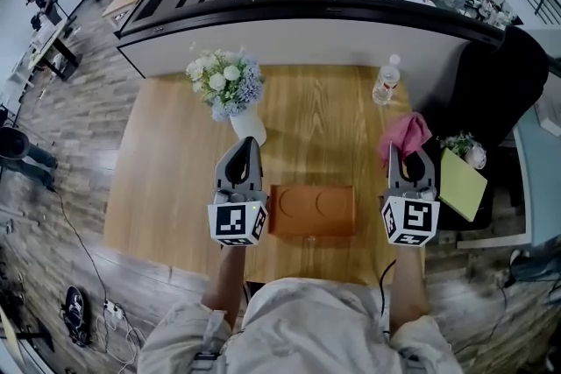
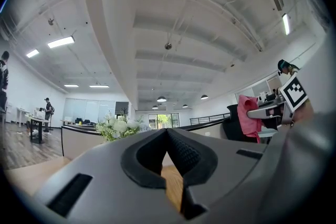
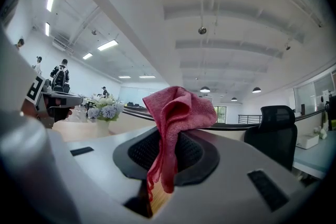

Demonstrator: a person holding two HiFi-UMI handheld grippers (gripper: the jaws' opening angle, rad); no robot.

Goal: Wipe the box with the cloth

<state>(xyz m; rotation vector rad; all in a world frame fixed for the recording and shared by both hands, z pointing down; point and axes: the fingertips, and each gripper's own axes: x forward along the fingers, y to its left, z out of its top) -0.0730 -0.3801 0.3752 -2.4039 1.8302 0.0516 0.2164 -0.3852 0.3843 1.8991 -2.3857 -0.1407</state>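
Jaws of right gripper [image 3: 167, 165] clamp pink cloth [image 3: 176, 113]; left gripper [image 2: 167, 157] closed, empty.

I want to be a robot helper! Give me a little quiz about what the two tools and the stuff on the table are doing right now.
1. True or false: the left tool is shut with nothing in it.
2. Pick one: the pink cloth is pinched by A) the left tool, B) the right tool, C) nothing.
3. Fill the gap: in the head view, the brown box lies on the wooden table ____ the two tools.
Key: 1 true; 2 B; 3 between.
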